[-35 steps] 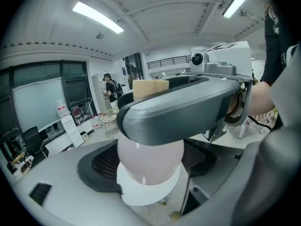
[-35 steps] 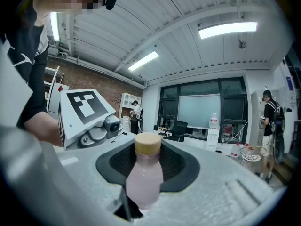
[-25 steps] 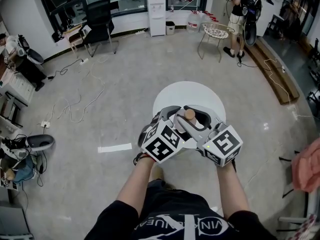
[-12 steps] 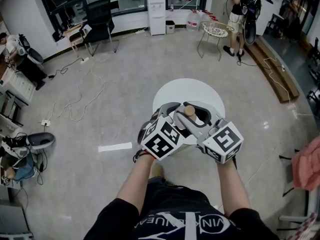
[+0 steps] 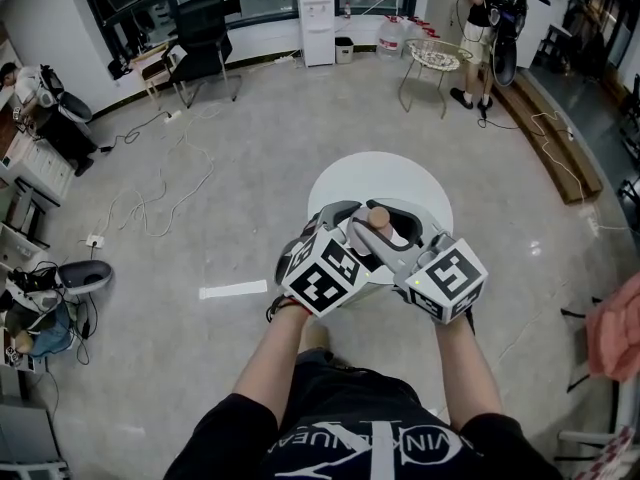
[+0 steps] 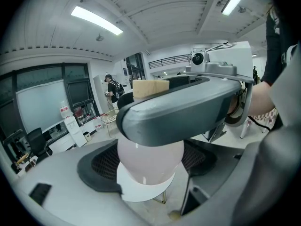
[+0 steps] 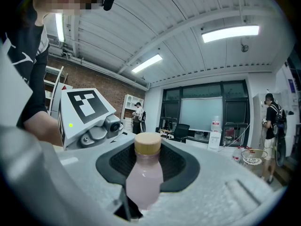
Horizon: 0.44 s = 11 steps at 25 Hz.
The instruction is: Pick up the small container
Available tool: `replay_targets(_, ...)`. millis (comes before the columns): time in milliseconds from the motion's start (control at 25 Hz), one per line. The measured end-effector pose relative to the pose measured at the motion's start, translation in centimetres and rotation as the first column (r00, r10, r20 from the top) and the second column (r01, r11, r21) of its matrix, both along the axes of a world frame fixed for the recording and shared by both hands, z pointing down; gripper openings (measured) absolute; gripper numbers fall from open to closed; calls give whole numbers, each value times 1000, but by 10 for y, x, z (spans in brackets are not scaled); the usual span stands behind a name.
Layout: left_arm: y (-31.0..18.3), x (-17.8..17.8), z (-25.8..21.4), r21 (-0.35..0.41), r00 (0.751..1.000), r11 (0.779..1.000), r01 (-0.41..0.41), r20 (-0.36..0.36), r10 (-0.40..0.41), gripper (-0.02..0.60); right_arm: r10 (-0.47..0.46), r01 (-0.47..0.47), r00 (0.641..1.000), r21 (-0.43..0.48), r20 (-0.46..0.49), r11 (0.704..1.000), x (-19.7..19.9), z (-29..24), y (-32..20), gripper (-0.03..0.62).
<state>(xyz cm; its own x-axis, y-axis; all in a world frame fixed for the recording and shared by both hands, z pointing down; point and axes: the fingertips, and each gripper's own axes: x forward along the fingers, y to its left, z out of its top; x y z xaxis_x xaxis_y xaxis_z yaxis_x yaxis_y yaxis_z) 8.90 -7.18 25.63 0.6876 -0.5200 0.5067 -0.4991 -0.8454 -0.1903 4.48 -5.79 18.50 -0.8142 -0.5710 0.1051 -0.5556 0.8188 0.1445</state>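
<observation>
Small pink round-bellied plastic bottle with tan cap [image 5: 379, 217] stood upright, held clear above the round white worktop [image 5: 395, 176] (over its near edge). Left gripper [image 5: 352, 230] and right gripper [image 5: 392, 234] crossed there, both jaws seemingly clamped on the bottle's body.

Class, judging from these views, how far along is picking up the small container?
Done: the pink bottle is lifted clear of the white round table. In hand: left gripper and right gripper both clamp it. Left: nothing visible, only holding it steady.
</observation>
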Motion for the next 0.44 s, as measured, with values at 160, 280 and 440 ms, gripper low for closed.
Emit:
replay_targets(160,-3,-2,0,-5,1000,1000,7,3,-7,364,-12,12,1000,-3,-1,1000,-2,0,-2,133)
replay_targets(280,-4,-5,1,-8,1000,1000,10,5,-10,364,-15,15,1000,-6,0,1000,-5,1,-3,133)
replay_targets(440,-9,-9,6,-11,1000,1000,12,9,-11,364,-19,19,1000,-4,-4,1000,-10,5,-8,133)
